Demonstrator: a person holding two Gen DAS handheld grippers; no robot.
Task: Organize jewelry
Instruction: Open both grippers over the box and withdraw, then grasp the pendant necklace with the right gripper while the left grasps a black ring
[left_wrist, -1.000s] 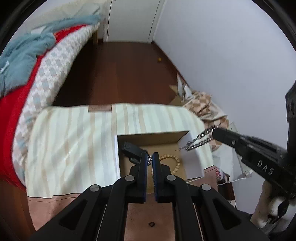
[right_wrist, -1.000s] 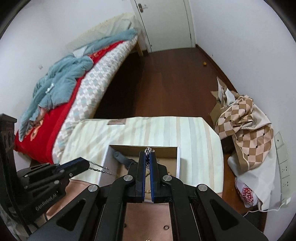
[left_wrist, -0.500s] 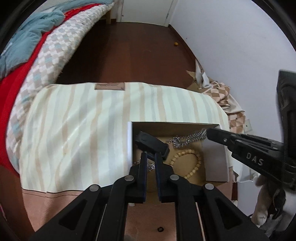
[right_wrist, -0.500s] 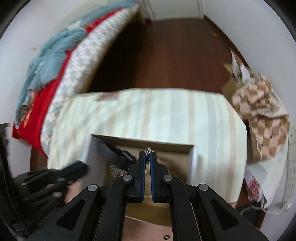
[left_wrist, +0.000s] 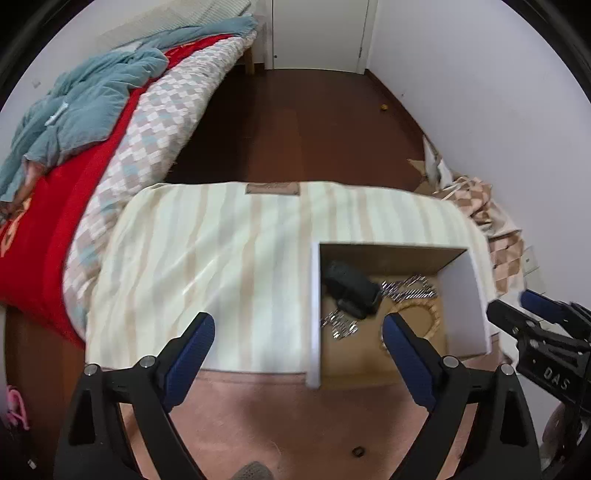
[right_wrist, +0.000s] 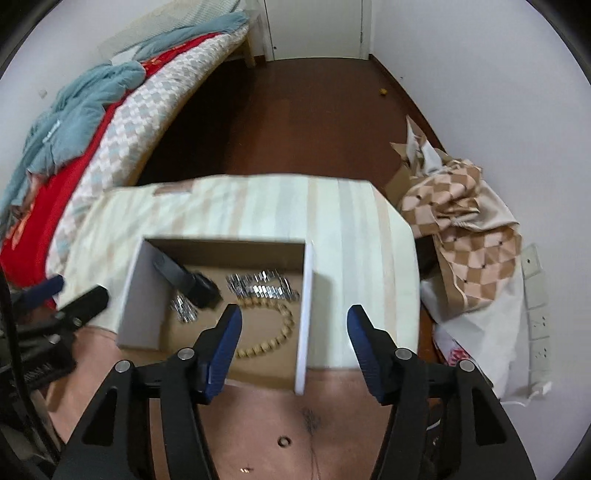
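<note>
An open cardboard box sits on the striped cloth. Inside lie a thick silver chain, a thin silver chain, a wooden bead bracelet and a black clip-like object. My left gripper is open and empty above the box's left wall. My right gripper is open and empty above the box's right wall; it also shows at the right edge of the left wrist view.
The striped cloth covers a low table with a pink edge. A bed with red and checked covers stands to the left. A checked cloth and bags pile up at the right wall. A small ring lies on the pink surface.
Both grippers have opened and let go of their chains, which now lie in the box. Both grippers have drawn back and up from the box.
</note>
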